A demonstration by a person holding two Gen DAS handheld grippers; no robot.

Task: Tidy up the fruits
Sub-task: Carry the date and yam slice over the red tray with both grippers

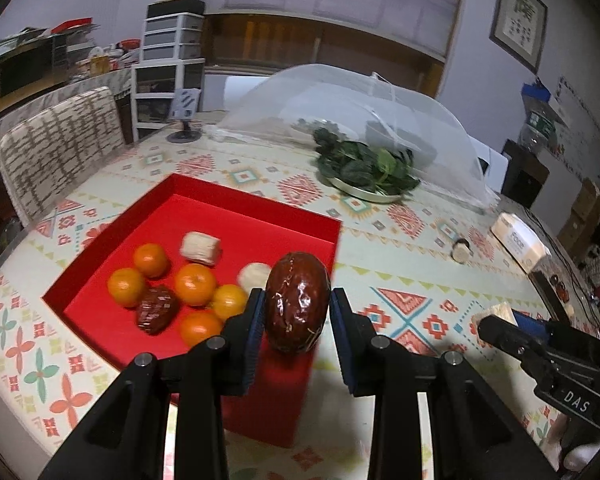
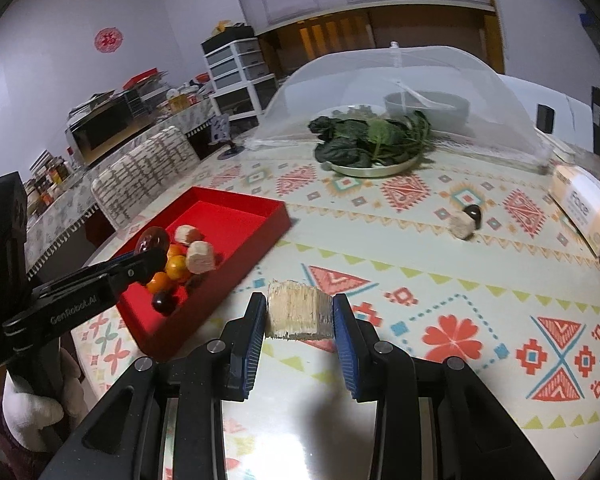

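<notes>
My left gripper point(image 1: 296, 312) is shut on a large brown date point(image 1: 297, 300) and holds it above the near right corner of the red tray point(image 1: 260, 216). In the tray lie several oranges point(image 1: 195, 283), another date point(image 1: 156, 309) and two pale cane pieces point(image 1: 201, 247). My right gripper point(image 2: 300, 316) is shut on a pale cut cane piece point(image 2: 299, 311) above the patterned tablecloth, to the right of the tray point(image 2: 236, 208). The left gripper point(image 2: 148, 258) with its date point(image 2: 153, 239) shows at the left in the right wrist view. A cane piece point(image 2: 462, 226) and a dark date point(image 2: 473, 213) lie further out on the table.
A mesh food cover point(image 2: 400, 92) stands at the back over a bowl, next to a plate of leafy greens point(image 2: 372, 148). A tissue box point(image 2: 584, 204) sits at the right edge. A chair point(image 1: 56, 148) stands at the left of the table.
</notes>
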